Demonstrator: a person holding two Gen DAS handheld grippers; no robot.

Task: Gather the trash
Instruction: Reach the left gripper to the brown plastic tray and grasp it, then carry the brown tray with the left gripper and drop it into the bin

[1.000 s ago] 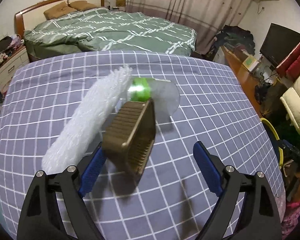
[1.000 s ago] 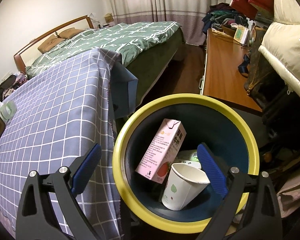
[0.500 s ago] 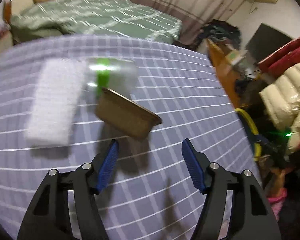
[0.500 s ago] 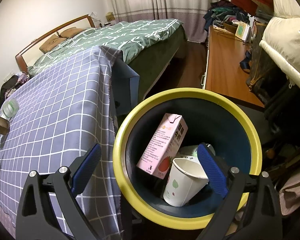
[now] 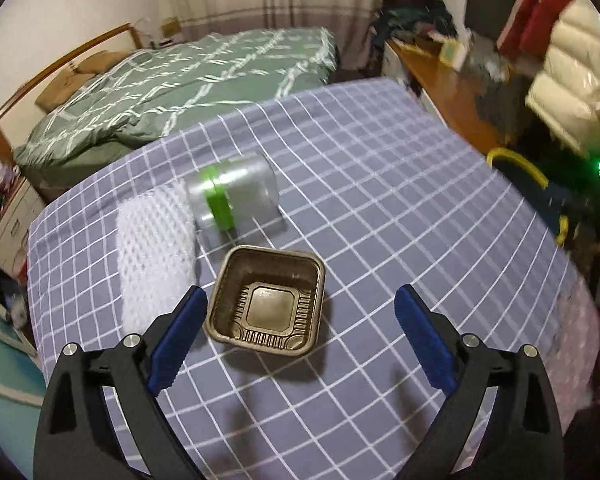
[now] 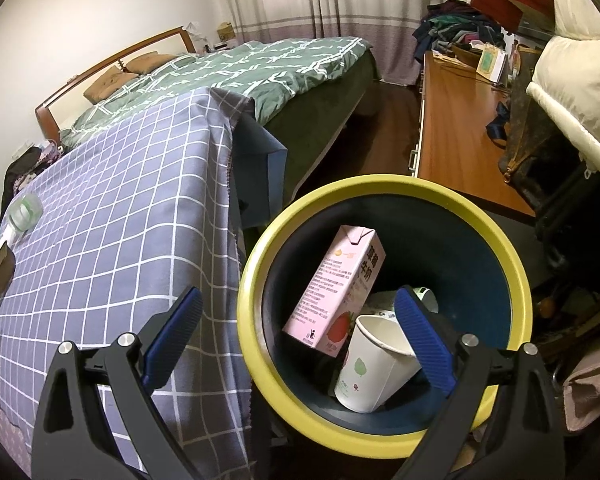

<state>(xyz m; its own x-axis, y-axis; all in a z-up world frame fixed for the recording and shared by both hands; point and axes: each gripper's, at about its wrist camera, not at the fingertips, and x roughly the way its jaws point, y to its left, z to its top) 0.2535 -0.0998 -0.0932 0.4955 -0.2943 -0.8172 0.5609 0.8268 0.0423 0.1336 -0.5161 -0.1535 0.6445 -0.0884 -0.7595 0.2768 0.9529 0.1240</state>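
Note:
A brown square plastic tray (image 5: 266, 300) sits upright on the checked tablecloth (image 5: 380, 208). My left gripper (image 5: 300, 336) is open, its left finger beside the tray's left edge. Behind the tray lie a white foam net (image 5: 154, 248) and a clear cup with a green band (image 5: 232, 196) on its side. My right gripper (image 6: 298, 336) is open and empty above the yellow-rimmed bin (image 6: 500, 240). The bin holds a pink milk carton (image 6: 336, 288) and a white paper cup (image 6: 372, 364).
The bin's rim (image 5: 520, 164) shows past the table's right edge in the left wrist view. A green-quilted bed (image 6: 260, 64) lies behind the table. A wooden desk (image 6: 456, 128) with clutter stands right of the bin. The tray (image 6: 0, 268) and clear cup (image 6: 24, 212) show far left.
The brown tray, tilted on edge by the left finger a second ago, now rests flat and upright on the cloth. The left view has swung to the right. The right gripper barely moved.

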